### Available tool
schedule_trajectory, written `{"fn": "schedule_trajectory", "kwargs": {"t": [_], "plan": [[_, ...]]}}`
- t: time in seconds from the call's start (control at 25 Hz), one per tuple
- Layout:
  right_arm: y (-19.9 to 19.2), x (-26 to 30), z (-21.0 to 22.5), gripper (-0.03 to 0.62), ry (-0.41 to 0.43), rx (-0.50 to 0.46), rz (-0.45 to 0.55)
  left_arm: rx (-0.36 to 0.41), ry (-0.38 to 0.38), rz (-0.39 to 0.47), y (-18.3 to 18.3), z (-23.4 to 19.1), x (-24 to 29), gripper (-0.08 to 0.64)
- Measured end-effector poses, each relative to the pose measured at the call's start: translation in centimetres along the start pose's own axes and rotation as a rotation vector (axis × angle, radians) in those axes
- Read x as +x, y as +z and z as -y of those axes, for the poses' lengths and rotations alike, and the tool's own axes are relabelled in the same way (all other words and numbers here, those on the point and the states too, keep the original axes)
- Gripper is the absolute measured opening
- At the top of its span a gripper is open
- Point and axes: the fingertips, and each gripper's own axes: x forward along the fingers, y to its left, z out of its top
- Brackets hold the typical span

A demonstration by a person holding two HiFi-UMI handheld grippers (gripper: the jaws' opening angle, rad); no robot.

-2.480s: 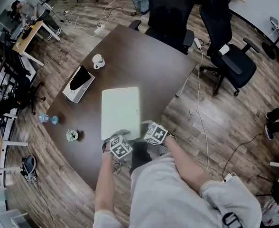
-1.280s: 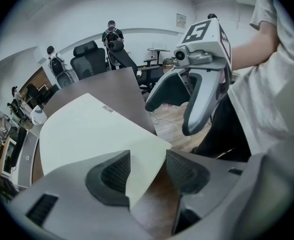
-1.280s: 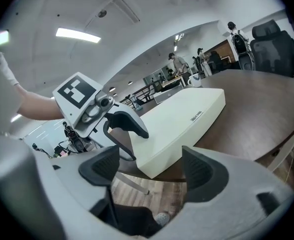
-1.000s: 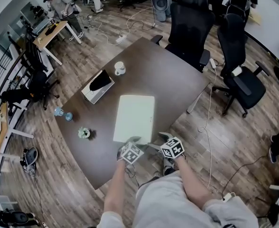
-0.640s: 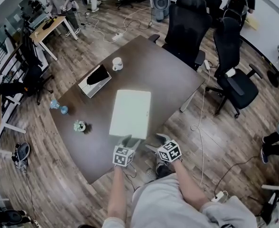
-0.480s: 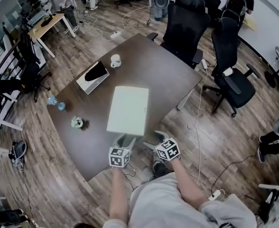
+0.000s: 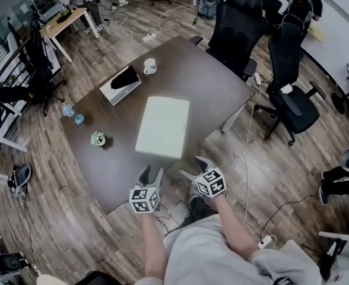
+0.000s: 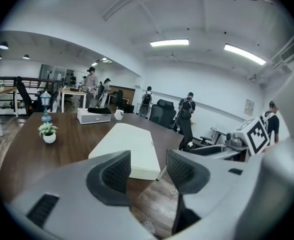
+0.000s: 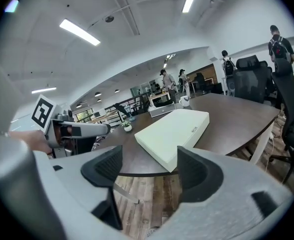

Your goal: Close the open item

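A flat pale-green case (image 7: pixel 162 126) lies shut on the dark brown table (image 7: pixel 204 85), its near end by the table's front edge. It also shows in the left gripper view as the case (image 8: pixel 124 146) and in the right gripper view as the case (image 9: pixel 174 129). My left gripper (image 7: pixel 151 176) hangs off the table's front edge, a short way from the case, jaws apart and empty. My right gripper (image 7: pixel 192 168) is beside it, also apart from the case, open with nothing between its fingers. The floor shows between the jaws of the left gripper (image 8: pixel 148 166) and the right gripper (image 9: pixel 149 166).
A white box with a black top (image 7: pixel 121 83), a mug (image 7: pixel 149 66), a small potted plant (image 7: pixel 98 139) and a blue ornament (image 7: pixel 72 115) stand on the table's far and left parts. Black office chairs (image 7: pixel 240 22) (image 7: pixel 293 100) stand beyond it. A cable (image 7: pixel 246 135) trails on the wood floor.
Both grippers have drawn back from the case's near end, off the table edge towards the person. The left one has risen and rolled. The case has stayed shut and still.
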Motion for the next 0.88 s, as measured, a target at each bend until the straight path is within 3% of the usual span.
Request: {"fn": "schedule_trajectory", "kwargs": {"t": [0.24,0.52,0.68,0.88], "plan": [[0.0,-1.7,-0.8,0.33,-0.039,-0.005,0.025,-0.024,0.059,0.044,-0.7,-0.5,-2.7,0.209],[-2.2,-1.8,-1.9,0.322,-0.042,-0.028,0.008,0.007,0.063,0.047,-1.9,-0.1,-4.0,0.209],[-1.4,-1.5,-2.0,0.302,-0.035,-0.043,0.028,0.022,0.067,0.069,-1.4,-0.3,-4.5,0.207],[0.4,-0.8,-2.7,0.23,-0.004,-0.064,0.075,0.035,0.069,0.102,-0.5,-0.6,-5.0,0.116]]}}
